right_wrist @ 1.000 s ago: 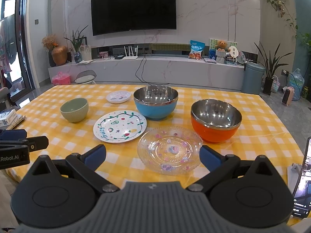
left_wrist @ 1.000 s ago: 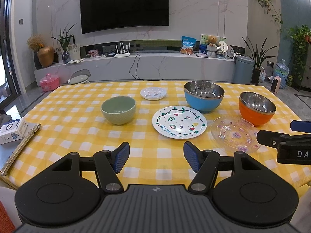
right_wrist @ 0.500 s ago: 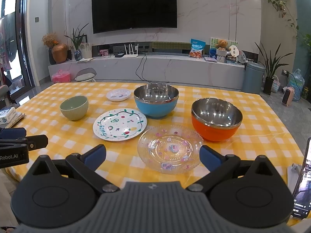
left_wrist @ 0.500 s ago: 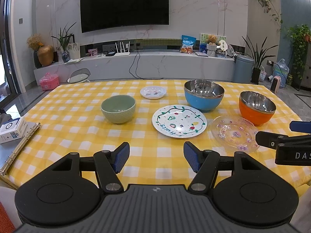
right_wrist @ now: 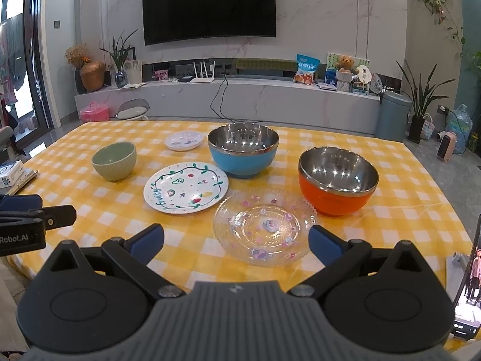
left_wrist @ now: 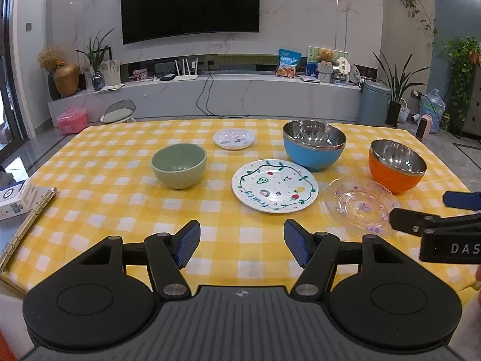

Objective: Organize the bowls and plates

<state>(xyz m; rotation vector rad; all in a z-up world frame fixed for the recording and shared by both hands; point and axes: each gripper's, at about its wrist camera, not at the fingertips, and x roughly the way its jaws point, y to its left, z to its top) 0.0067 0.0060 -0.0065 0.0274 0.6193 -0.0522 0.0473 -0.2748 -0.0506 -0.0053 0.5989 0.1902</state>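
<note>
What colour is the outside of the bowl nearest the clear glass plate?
Orange, best seen in the right wrist view.

Checked table (left_wrist: 99,162) bears bowls (left_wrist: 179,165) and plates (left_wrist: 275,185).

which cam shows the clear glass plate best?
Right wrist: the glass plate lies whole and close, centred just ahead of the open fingers. In the left wrist view it sits off to the right, its near edge partly hidden by the right gripper.

Left tool (left_wrist: 242,246) & right tool (right_wrist: 236,240) both level, fingers spread wide, holding nothing.
</note>
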